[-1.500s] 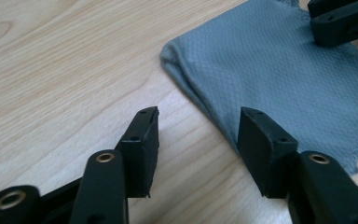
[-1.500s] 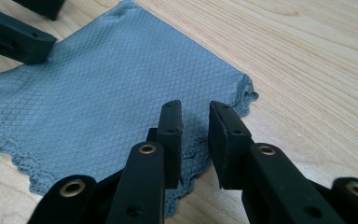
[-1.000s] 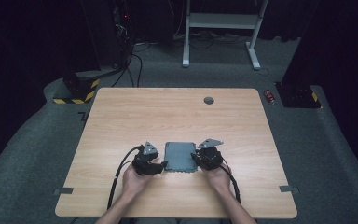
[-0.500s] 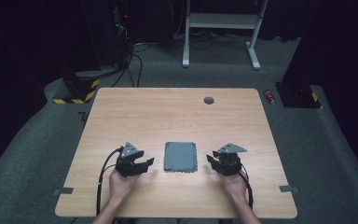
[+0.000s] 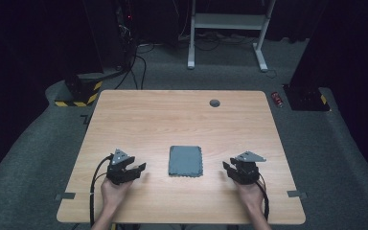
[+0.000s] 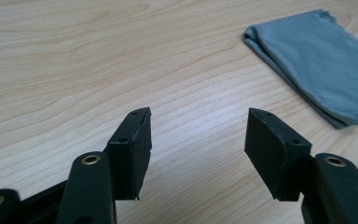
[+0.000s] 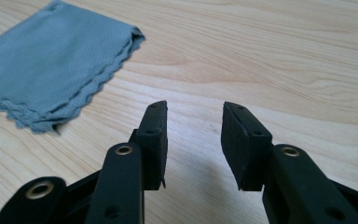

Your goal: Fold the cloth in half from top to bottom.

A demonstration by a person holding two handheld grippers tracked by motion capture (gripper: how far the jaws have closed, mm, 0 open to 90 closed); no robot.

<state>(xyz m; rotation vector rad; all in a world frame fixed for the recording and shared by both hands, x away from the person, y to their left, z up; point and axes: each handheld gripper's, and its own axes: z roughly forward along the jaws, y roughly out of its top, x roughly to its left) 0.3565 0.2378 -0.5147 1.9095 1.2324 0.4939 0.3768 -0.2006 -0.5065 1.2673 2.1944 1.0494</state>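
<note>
The folded grey cloth [image 5: 186, 161] is lying flat on the near half of the table [image 5: 172, 115], its long axis running near to far. It is sitting between the 2 grippers, well apart from each. The left gripper [image 5: 141, 167] is resting to its left, jaws standing apart with nothing between them. The right gripper [image 5: 226, 167] is resting to its right, its jaws having just been opening, also empty. Both are pointing inward at the cloth, roughly equally near, so either hand looks equally placed to reach it.
</note>
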